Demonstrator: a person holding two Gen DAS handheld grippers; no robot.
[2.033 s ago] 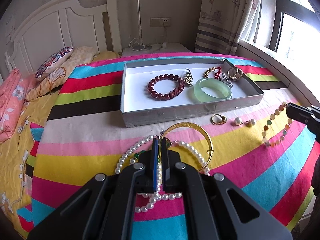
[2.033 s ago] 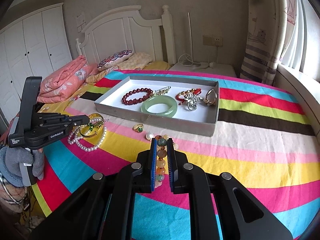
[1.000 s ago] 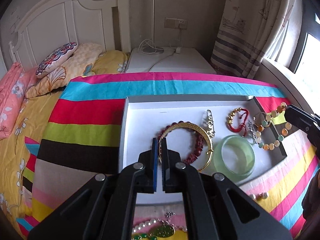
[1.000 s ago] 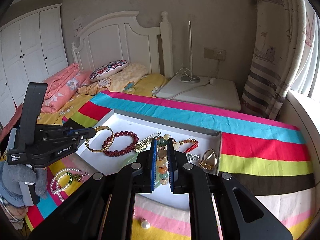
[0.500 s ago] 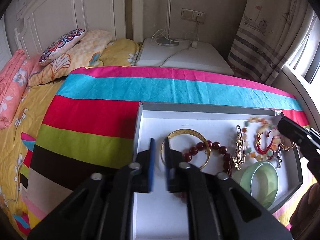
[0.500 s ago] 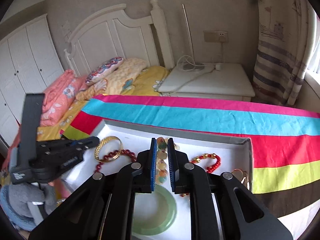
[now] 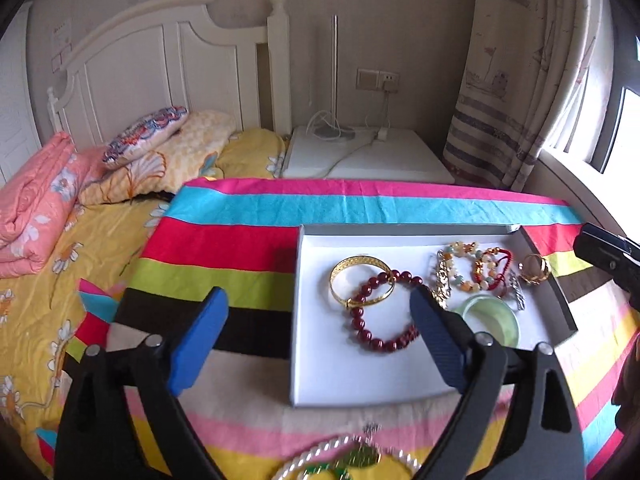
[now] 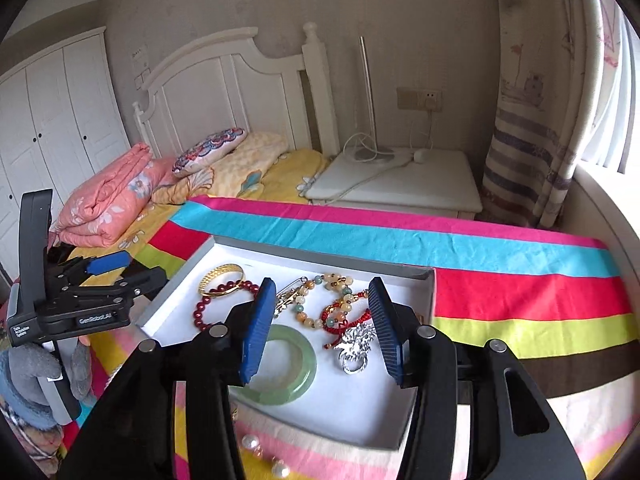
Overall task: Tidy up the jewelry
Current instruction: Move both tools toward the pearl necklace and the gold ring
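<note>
A white tray (image 7: 316, 360) (image 8: 360, 420) lies on the striped bedspread. In it lie a gold bangle (image 7: 362, 280) (image 8: 221, 280), a dark red bead bracelet (image 7: 380, 344) (image 8: 198, 314), a multicoloured bead bracelet (image 7: 460, 268) (image 8: 320, 300), a green jade bangle (image 7: 496, 324) (image 8: 288, 364), a red cord bracelet (image 8: 344, 320) and a silver brooch (image 8: 356, 344). My left gripper (image 7: 316, 338) is open and empty above the tray's left edge. My right gripper (image 8: 320, 328) is open and empty above the tray. A pearl necklace (image 7: 344, 460) lies at the near edge.
Loose pearl earrings (image 8: 256, 446) lie on the bedspread in front of the tray. A gold ring (image 7: 534, 270) sits at the tray's right end. Pillows (image 7: 152, 136) and a folded pink quilt (image 7: 36, 200) lie at the headboard. A white nightstand (image 7: 368, 156) stands behind the bed.
Both grippers have opened. The gold bangle has dropped from the left gripper into the tray, and the multicoloured bead bracelet from the right. Both grippers have pulled back a little.
</note>
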